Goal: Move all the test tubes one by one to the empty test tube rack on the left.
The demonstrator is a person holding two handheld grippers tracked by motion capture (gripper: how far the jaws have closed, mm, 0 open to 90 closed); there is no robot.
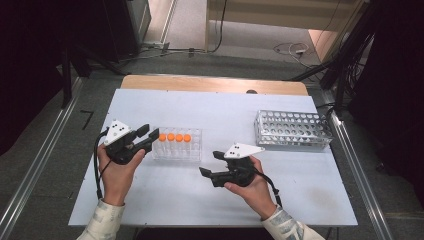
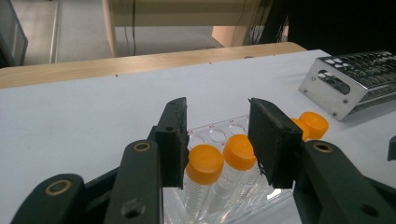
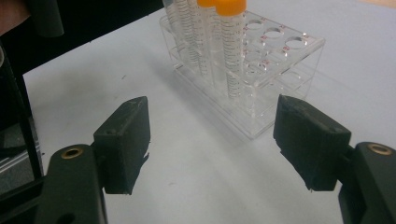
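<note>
left gripper point(image 2: 217, 140): jaws parted, nothing pinched | orange-capped tubes point(image 2: 204, 163) upright in clear rack point(image 3: 261, 70) just ahead of and below its tips | right gripper point(image 3: 212, 144): spread wide, rack ahead | tubes likely light, stiff, slick plastic; grip just under cap

No word, brand or number can be read anywhere. The nearest thing to print is the graduation scale on the clear tubes point(image 3: 232, 51) with orange caps: fine black tick marks run down their sides in the right gripper view, with tiny figures beside them (too small to make out). The clear plastic rack point(image 3: 275, 88) carries small red marks beside its holes, also illegible. The metal rack point(image 1: 292, 130) and the white table point(image 1: 200, 185) bear no lettering that can be read.
</note>
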